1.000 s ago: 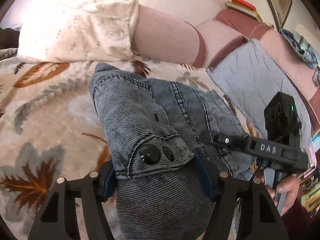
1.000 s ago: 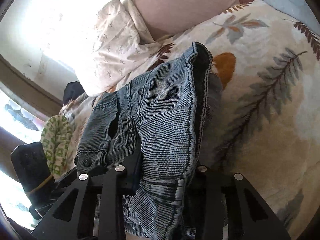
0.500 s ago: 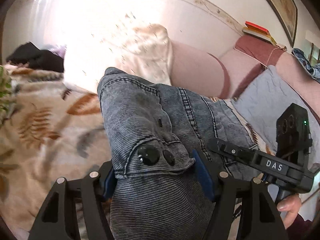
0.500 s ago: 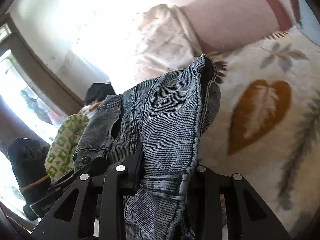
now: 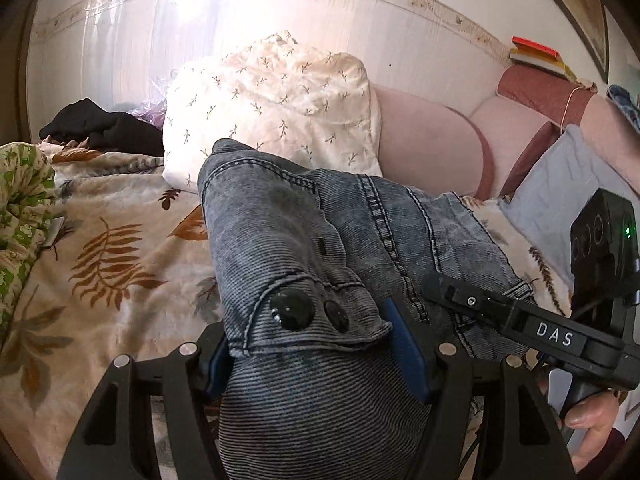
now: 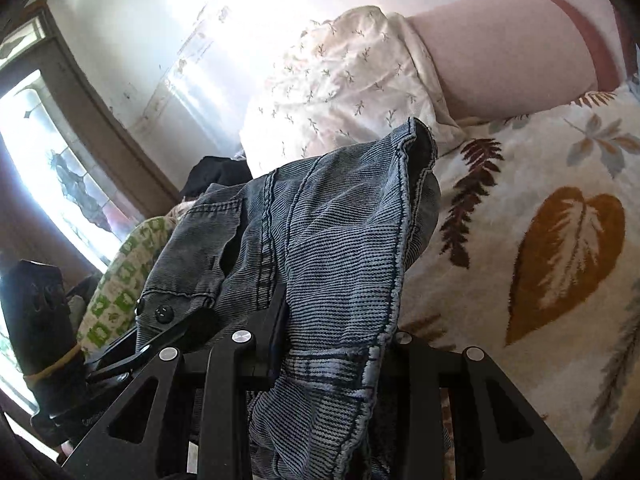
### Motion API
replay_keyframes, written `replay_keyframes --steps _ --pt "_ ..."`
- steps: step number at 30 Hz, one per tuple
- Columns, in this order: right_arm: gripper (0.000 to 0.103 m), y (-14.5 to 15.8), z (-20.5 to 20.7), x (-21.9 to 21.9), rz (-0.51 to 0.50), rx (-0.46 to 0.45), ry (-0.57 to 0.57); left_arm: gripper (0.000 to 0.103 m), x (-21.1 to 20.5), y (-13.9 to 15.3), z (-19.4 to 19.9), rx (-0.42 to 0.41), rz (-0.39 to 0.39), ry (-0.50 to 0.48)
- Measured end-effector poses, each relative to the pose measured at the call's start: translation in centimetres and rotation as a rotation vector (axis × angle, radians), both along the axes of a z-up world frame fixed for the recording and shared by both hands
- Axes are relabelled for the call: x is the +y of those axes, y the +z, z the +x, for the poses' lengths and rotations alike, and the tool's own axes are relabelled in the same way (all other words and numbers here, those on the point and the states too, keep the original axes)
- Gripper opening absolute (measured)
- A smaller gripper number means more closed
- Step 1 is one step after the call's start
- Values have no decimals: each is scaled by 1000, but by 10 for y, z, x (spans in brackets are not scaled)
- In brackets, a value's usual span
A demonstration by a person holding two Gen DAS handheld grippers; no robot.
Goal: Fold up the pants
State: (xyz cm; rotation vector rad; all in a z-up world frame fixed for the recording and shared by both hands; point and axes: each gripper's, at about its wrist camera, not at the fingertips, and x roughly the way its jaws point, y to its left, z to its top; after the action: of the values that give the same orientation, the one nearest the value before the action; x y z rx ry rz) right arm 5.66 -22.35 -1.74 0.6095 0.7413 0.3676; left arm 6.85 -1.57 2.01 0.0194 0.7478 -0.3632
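Visibly bunched grey-blue denim pants (image 5: 288, 240)

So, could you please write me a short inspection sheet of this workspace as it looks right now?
Surface: cream leaf-print blanket over the bed.
Job's things: grey-blue denim pants, bunched, raised off the blanket, waistband snaps visible.
Clutter: white sprigged pillow, green-patterned cloth, black garment, grey sheet.
Grippers: left gripper and right gripper each have their fingers clamped on the denim.
Cables: nothing seen.
Surroundings: pink padded headboard, stacked books, bright window.
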Motion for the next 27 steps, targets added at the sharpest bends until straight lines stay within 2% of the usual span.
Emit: replay_keyframes --steps 8,27 --pt "30 -9 6 4 -8 19 15 70 -1 -7 2 12 43 29" --pt "30 -16 14 11 -25 46 33 70 0 -14 3 26 77 58"
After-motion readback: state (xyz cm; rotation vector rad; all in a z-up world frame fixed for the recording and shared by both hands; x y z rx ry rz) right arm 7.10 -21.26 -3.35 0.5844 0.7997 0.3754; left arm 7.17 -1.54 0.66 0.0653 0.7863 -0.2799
